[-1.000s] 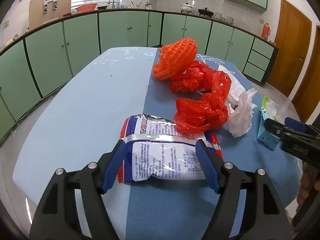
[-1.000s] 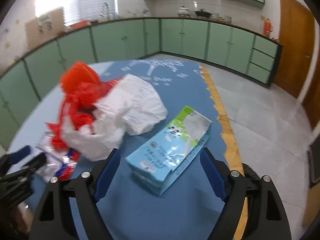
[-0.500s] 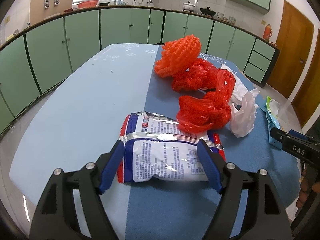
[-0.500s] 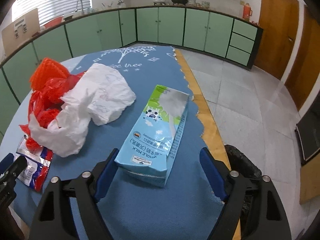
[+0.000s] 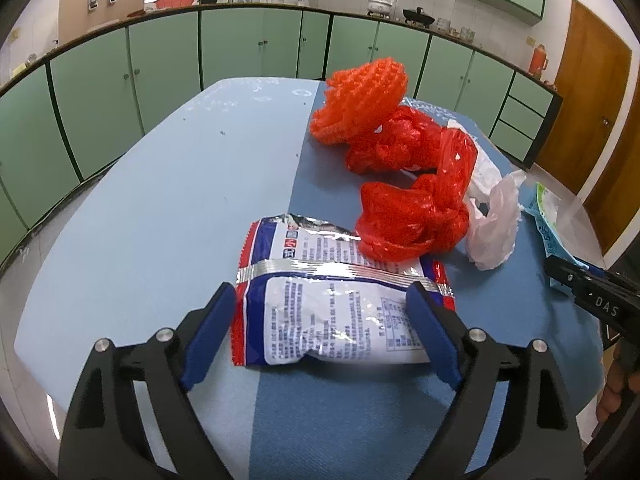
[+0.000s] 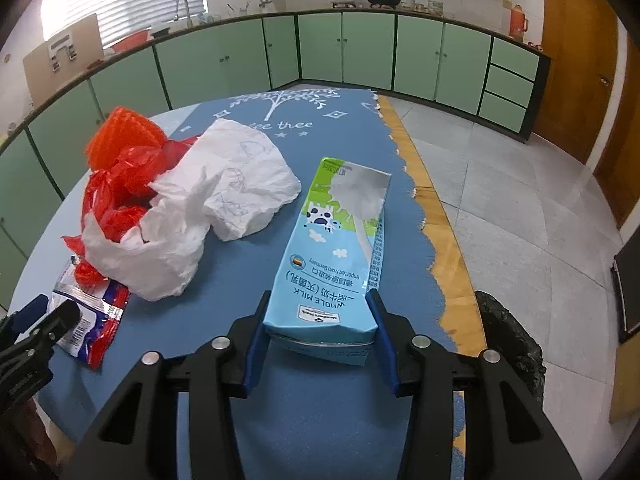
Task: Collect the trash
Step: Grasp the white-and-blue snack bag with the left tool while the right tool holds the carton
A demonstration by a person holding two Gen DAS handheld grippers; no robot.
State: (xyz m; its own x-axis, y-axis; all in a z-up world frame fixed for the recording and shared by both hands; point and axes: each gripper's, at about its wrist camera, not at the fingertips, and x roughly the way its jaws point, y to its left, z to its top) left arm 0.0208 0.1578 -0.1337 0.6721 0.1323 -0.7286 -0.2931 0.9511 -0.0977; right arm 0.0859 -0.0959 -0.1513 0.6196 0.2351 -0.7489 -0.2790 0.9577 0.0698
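your right gripper is closing around the near end of the whole milk carton, low in the middle of its frame; the blue pads sit against both sides of it. your left gripper is opening, its jaws wide apart, with the blue-and-white snack wrapper lying flat between them and neither pad pressing it. beyond the wrapper, toward the upper right of the left view, a crumpled red plastic bag touches it, with orange foam netting behind and a white plastic bag to the right. all lie on the blue tablecloth.
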